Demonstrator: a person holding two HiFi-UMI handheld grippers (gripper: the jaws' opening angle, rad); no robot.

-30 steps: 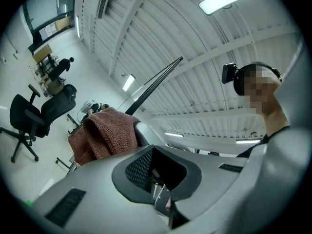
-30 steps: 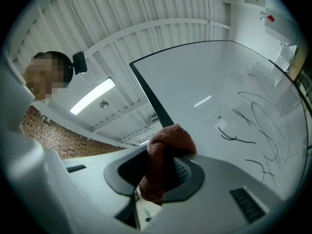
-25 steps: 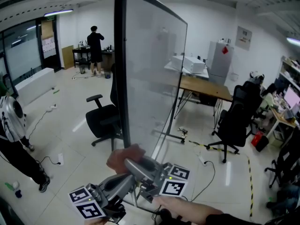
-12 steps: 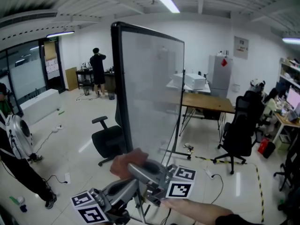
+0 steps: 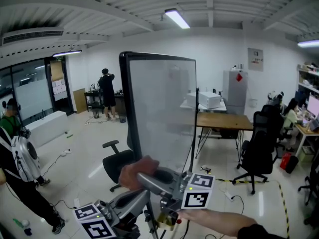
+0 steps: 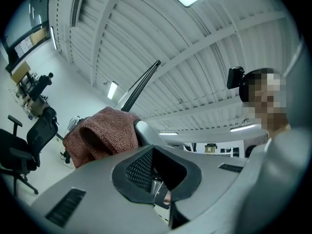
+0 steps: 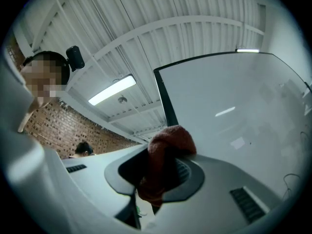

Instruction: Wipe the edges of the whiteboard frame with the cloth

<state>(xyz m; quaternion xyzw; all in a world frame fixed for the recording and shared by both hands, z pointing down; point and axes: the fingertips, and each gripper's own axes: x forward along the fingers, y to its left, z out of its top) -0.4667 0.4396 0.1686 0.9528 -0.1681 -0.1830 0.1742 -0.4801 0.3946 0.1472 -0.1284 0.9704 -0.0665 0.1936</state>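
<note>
The whiteboard (image 5: 162,113) stands upright ahead of me in the head view, and its black frame (image 5: 128,108) shows along the left side and top. A reddish-brown cloth (image 5: 133,172) is pinched in my right gripper (image 5: 145,176), low in the view and just in front of the frame's lower left part. In the right gripper view the cloth (image 7: 165,147) fills the jaws of the right gripper (image 7: 163,157), with the board (image 7: 234,111) beyond. My left gripper (image 5: 140,197) sits below it, shut and empty (image 6: 153,150). The left gripper view looks up at the cloth (image 6: 102,135) and the frame edge (image 6: 141,84).
A black office chair (image 5: 117,166) stands left of the board's base. A person with a backpack (image 5: 17,168) is at the far left, another person (image 5: 107,86) at the back. A wooden table (image 5: 224,121) and more chairs (image 5: 259,153) are to the right, with cables on the floor.
The head view has tilted upward, so the board's top edge and the ceiling now show. Both grippers stay low at the board's foot, the right one still holding the cloth.
</note>
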